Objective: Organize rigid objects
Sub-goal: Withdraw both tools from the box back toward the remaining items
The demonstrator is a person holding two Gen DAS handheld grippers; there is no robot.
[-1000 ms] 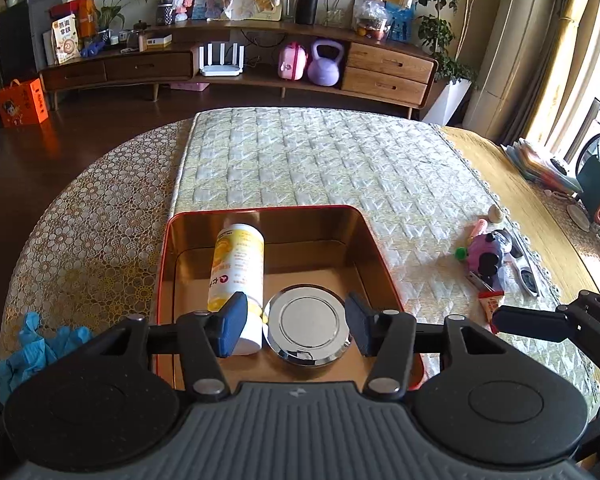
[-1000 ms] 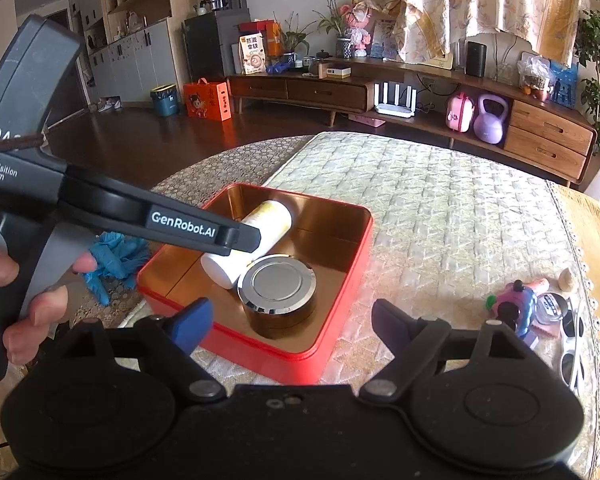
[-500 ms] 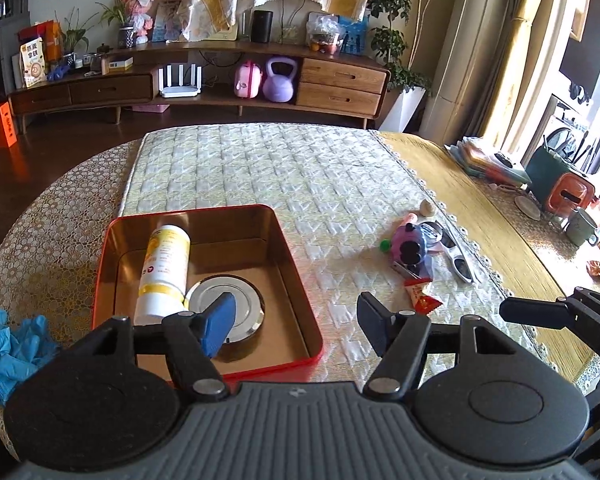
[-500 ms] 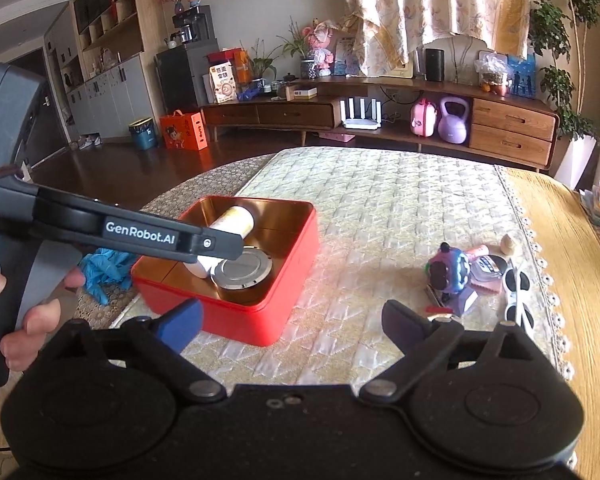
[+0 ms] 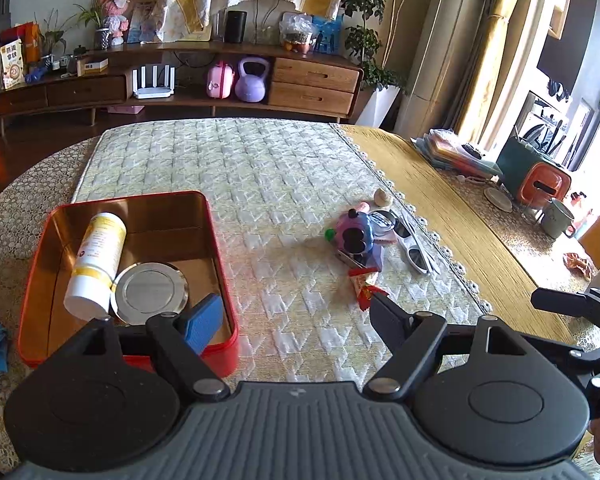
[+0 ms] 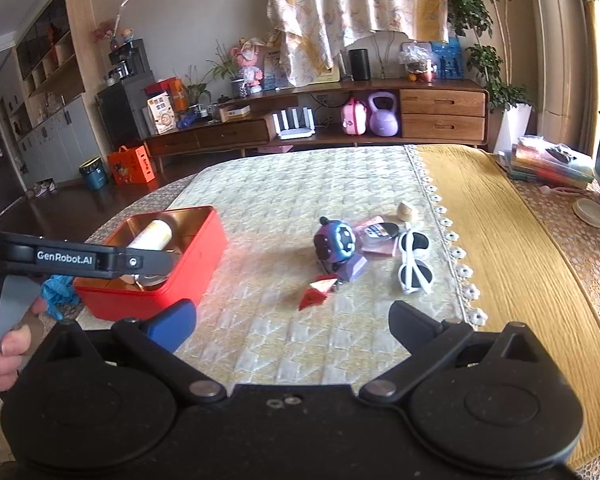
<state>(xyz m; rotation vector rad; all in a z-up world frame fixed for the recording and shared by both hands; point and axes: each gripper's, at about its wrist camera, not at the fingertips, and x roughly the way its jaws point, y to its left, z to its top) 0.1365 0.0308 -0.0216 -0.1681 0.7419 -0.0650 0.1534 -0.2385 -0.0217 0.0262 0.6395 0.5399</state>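
left claw [image 5: 296,314] wide, empty, swung right off red tin [image 5: 216,248] | round tin [image 5: 151,289], bottle [image 5: 96,260] now left of it, stowed | right claw [image 6: 294,326] wide | toy [image 6: 335,242], sunglasses [image 6: 414,266] ahead, pending

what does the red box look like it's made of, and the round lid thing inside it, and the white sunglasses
Red box: probably tinplate, red paint outside, glossy gold inside that mirrors its contents.
Round lid: likely polished metal, silvery, with concentric rings and bright reflections.
White sunglasses: apparently glossy moulded plastic, with dark lenses; a thick, smooth frame with a slight shine.
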